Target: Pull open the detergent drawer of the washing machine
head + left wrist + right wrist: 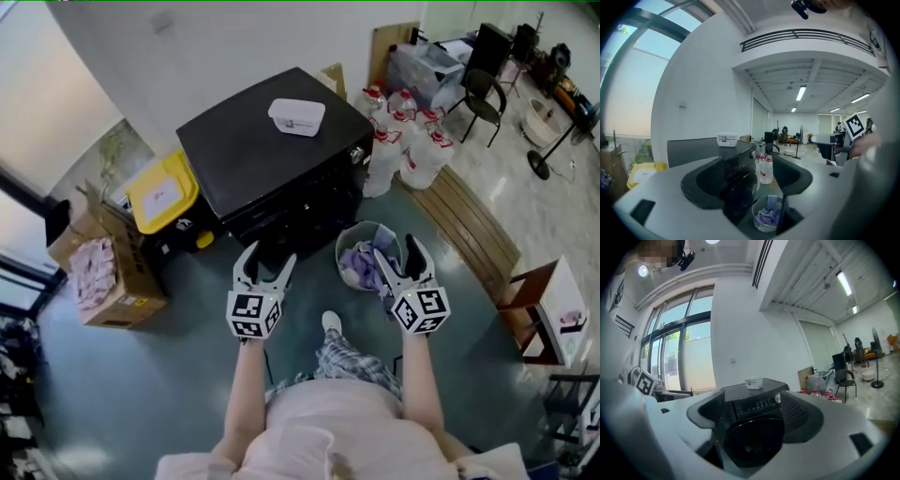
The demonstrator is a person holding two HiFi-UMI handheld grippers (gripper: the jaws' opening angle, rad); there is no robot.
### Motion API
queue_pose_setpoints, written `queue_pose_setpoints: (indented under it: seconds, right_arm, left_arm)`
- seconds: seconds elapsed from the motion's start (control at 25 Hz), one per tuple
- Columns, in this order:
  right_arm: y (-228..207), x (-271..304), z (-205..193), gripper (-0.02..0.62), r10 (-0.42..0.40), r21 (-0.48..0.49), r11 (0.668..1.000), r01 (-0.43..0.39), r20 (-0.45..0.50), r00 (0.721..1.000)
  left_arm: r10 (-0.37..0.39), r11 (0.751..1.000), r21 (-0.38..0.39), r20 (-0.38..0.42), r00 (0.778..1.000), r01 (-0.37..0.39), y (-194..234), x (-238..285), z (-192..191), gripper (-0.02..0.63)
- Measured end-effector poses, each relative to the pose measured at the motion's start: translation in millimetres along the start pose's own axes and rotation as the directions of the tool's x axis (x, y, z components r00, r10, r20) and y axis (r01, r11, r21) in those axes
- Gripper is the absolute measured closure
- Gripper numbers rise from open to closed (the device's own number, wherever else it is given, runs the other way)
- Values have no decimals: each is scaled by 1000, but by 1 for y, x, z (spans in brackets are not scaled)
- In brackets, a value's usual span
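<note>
The black front-loading washing machine (272, 150) stands against the wall ahead of me, its door and control panel facing me. In the right gripper view the washing machine (757, 434) shows its round door, button row and silver knob (778, 398); the panel's left end lies behind a jaw. My left gripper (269, 255) hangs open in front of the machine's lower front, touching nothing. My right gripper (397, 248) is open too, over the laundry basket. From the left gripper (750, 183) the machine (733, 166) appears between the jaws. The right gripper (752, 420) holds nothing.
A white box (296, 115) lies on the machine's top. A wire basket of purple clothes (367, 257) sits at its right. Detergent bottles (403, 141) stand by the wall, a wooden bench (469, 225) to the right. A yellow-lidded bin (164, 192) and cardboard box (103, 272) are left.
</note>
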State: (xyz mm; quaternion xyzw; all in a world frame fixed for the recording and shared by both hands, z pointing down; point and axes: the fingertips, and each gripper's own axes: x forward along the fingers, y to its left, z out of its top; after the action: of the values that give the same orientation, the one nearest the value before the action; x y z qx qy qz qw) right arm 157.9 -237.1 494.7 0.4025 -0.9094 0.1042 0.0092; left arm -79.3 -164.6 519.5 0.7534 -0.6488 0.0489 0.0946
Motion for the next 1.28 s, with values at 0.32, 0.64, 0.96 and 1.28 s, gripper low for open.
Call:
queue_pose_setpoints:
  seconds: [0.32, 0.64, 0.96, 1.28]
  right_arm:
    - [1, 112, 10, 229, 191, -14, 981, -192, -52, 980]
    - [40, 179, 4, 229, 333, -11, 942, -335, -103, 937]
    - [78, 228, 4, 229, 411, -8, 910, -415, -127, 903]
    - [119, 266, -13, 229, 512, -62, 840, -538, -233, 827]
  left_arm:
    - [182, 983, -38, -16, 983, -182, 55, 31, 4, 291]
    - [316, 947, -48, -21, 949, -316, 107, 25, 3, 291]
    - [348, 935, -51, -43, 936, -350, 148, 26, 0, 291]
    - [300, 954, 30, -180, 937, -299, 171, 43, -17, 291]
